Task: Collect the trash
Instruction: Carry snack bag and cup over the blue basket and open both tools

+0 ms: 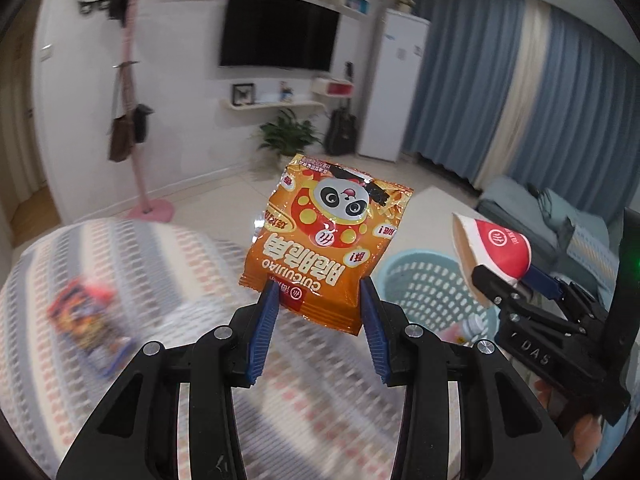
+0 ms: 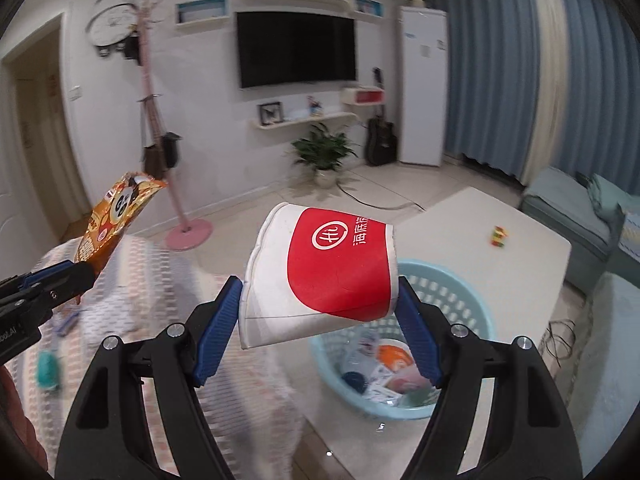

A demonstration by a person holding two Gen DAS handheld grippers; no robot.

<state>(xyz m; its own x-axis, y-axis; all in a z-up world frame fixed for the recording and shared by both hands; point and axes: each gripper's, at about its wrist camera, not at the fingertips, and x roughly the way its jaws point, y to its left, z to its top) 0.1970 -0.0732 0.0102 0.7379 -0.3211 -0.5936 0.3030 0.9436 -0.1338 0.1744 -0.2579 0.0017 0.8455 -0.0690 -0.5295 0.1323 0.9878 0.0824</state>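
With the orange snack bag (image 1: 326,240) pinched at frame centre by the left gripper (image 1: 320,292) and the paper cup (image 2: 320,268) clamped by the right gripper (image 2: 320,300), both should be carried above the blue basket (image 2: 476,320), lower right, before being released.

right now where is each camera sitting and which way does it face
Left wrist: sits on the left tool, looking forward and down past its fingers at the snack bag it grips, TV wall behind; the right tool shows at the right edge.
Right wrist: sits on the right tool, looking over the paper cup it grips toward the basket; the left tool shows at the left edge.
Shared: bag, cup, basket, TV, both tools.
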